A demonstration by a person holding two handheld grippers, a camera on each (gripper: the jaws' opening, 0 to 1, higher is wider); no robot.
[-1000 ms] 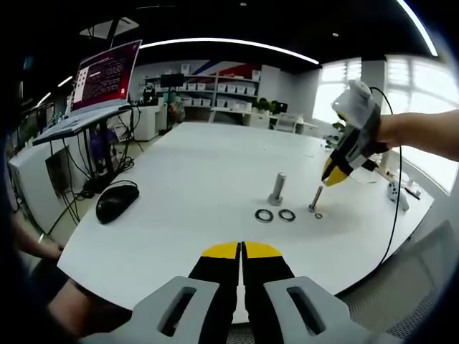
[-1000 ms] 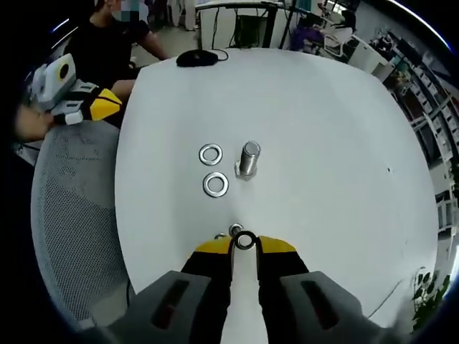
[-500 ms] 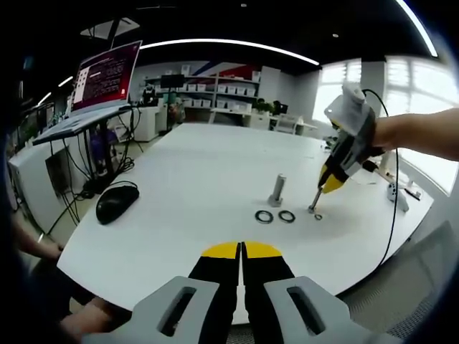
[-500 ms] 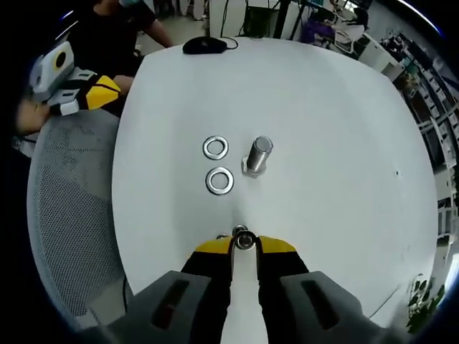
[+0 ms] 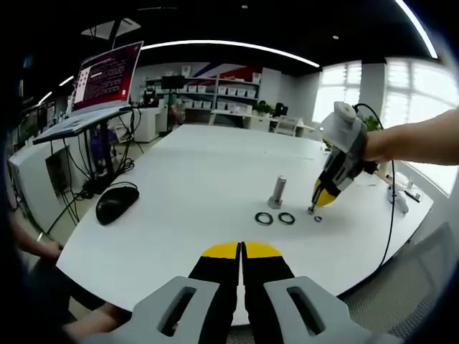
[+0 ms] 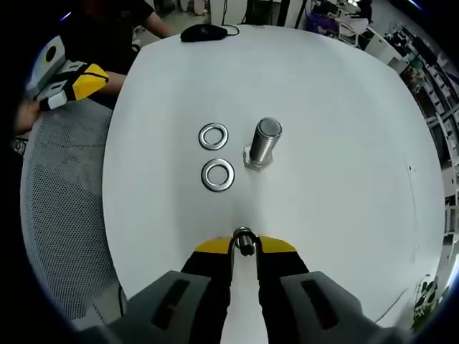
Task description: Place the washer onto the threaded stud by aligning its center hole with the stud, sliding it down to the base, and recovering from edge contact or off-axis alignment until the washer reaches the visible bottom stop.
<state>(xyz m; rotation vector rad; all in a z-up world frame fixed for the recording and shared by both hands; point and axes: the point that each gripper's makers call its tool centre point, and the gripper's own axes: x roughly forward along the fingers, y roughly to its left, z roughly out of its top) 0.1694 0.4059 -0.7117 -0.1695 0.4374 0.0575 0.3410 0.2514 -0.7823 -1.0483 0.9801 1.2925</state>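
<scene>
In the right gripper view we are holding the right gripper [image 6: 244,246] with its fingers nearly closed on a small washer [image 6: 244,239], pinched at the tips; whether its hole is already around the thin stud [image 5: 313,208] we cannot tell, because the stud's top is hidden right under the tips. Over the last second the washer has been coming down: a moment ago it was riding clear above the stud's tip as an open ring, and now it is sitting low and edge-on against the shaft, so we are judging that the alignment step is ending and the slide toward the base is starting. In the left gripper view the right gripper has dropped until its yellow tips are almost at the stud's foot on the worktop [image 5: 208,179]. Our left gripper [image 5: 241,252] is staying back near the worktop's edge, fingers pressed together and holding nothing. Further out, two bigger washers [image 6: 217,175] are lying flat just beside the thick bolt [image 6: 262,143], untouched. Beyond them a mouse [image 6: 204,32] is resting near the far edge.
</scene>
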